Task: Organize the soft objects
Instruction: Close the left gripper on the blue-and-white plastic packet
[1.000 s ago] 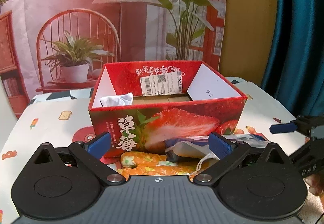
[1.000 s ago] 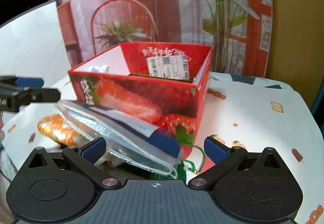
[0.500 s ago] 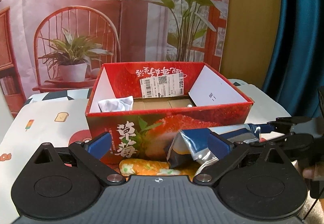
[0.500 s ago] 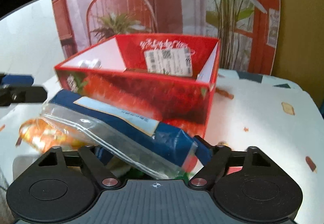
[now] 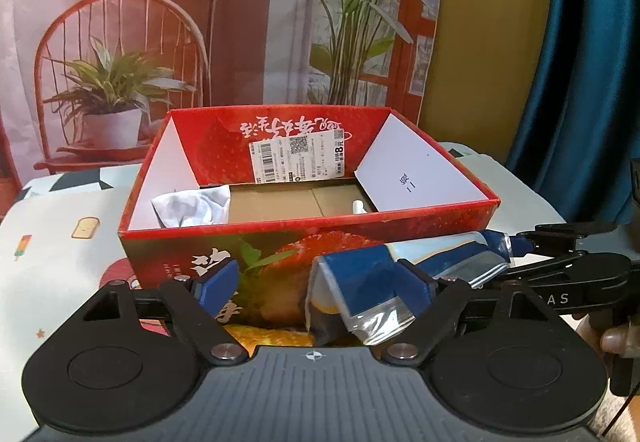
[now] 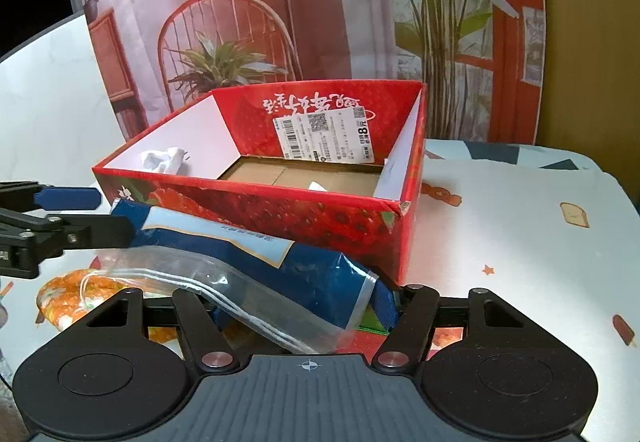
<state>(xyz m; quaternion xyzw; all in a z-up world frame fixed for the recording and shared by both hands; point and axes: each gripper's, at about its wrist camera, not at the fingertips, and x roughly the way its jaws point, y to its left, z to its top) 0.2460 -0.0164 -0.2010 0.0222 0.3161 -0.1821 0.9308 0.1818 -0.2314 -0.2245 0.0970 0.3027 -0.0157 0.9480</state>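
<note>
Looking at the biggest thing first, we've got the red strawberry box sitting open on the table, and the blue-and-clear plastic pouch lies just in front of its near wall, long axis running side to side along that wall. That's what the next move hangs on, we reckon: the pouch has to go up and over the wall into the box. Our right gripper has one end of the pouch between its jaws, which are closing on it, so it's the nearer one; our left gripper is closing around the other end, though its left pad looks clear of the plastic. Under the pouch lies an orange floral cloth. As for writing, the shipping label shows a barcode, a QR code and a big "8"; the rest is too small to read.
</note>
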